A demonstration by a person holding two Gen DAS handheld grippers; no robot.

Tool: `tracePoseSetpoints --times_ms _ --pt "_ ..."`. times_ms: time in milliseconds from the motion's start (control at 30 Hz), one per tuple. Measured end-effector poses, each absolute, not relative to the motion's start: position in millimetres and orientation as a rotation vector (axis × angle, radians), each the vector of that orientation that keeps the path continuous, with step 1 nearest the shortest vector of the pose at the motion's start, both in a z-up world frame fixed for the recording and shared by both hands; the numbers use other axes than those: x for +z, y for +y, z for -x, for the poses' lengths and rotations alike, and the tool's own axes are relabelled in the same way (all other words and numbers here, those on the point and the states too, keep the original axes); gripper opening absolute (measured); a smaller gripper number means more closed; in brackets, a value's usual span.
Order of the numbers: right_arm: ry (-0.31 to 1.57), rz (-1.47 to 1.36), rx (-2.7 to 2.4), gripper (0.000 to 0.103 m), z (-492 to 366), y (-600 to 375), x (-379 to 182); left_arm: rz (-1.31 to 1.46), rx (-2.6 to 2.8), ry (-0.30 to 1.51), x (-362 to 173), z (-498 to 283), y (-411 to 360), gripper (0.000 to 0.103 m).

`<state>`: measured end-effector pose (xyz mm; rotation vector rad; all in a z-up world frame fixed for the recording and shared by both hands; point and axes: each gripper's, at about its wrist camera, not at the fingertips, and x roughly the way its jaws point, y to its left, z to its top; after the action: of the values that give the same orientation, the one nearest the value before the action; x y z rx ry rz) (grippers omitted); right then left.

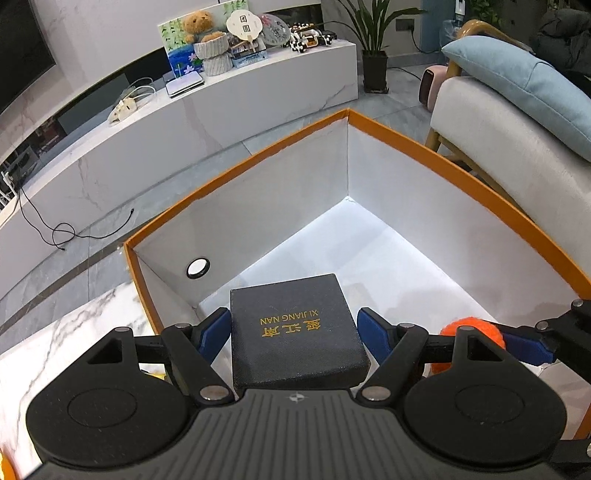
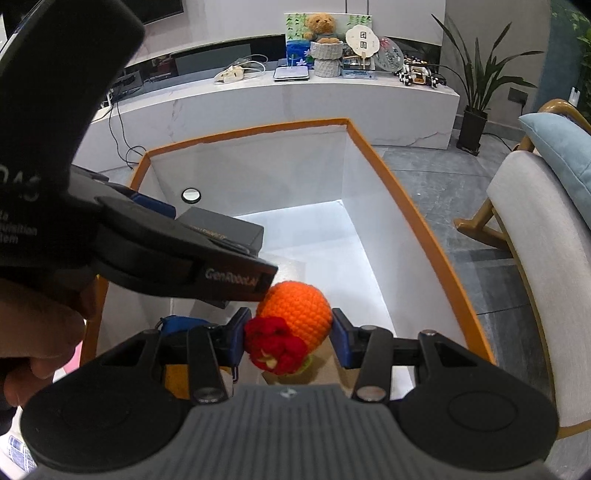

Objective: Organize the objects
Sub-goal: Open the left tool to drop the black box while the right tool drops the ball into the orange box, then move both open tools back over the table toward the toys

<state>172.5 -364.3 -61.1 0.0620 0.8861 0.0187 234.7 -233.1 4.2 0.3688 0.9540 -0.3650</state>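
Both grippers are held over the large orange-rimmed box (image 1: 424,146), whose white interior is otherwise seen bare apart from a round grommet hole (image 1: 198,267) in its left wall. The left gripper (image 1: 295,328) carries a black gift box (image 1: 295,330) with gold lettering; the left pad touches the box side, while a small gap shows at the right pad, so a firm clamp cannot be confirmed, though the box is evidently carried between the fingers. The right gripper (image 2: 291,332) is clamped on an orange crocheted toy (image 2: 299,314) with a red knitted tuft, blue pads pressed against both sides. Both items are judged to be above the box floor and not yet set down; whether either touches the floor cannot be told. Progress is judged early to middle: two objects are at the container, none is seen deposited, and release of both remains. Small coloured items are glimpsed at the near left edge in the right wrist view, too obscured to identify, possibly still to be gathered. The box stands on a white marble-patterned tabletop (image 1: 55,343), visible at near left. Beyond are a grey tiled floor, a long white media console (image 2: 295,99) with a teddy bear (image 2: 323,26), fans and a power strip, a potted plant (image 2: 476,85), and a pale armchair (image 1: 498,140) with a blue cushion at right.
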Motion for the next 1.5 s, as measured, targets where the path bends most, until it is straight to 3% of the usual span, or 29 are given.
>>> tracePoseSetpoints --times_ms 167,300,700,967,1500 --pt "0.883 -0.058 0.018 0.049 -175 -361 -61 -0.341 -0.377 0.975 6 -239 -228 0.088" --pt "0.877 -0.055 -0.009 0.06 -175 -361 -60 -0.344 -0.393 0.961 9 -237 -226 0.086" --pt "0.853 -0.094 -0.014 0.061 -169 -366 -50 -0.297 -0.397 0.944 17 -236 -218 0.086" --pt "0.759 -0.168 -0.002 0.06 -162 -365 -28 -0.231 -0.398 0.862 58 -230 -194 0.086" --pt "0.573 -0.074 0.147 0.06 -135 -305 16 -0.171 -0.215 0.764 124 -199 -64 0.087"
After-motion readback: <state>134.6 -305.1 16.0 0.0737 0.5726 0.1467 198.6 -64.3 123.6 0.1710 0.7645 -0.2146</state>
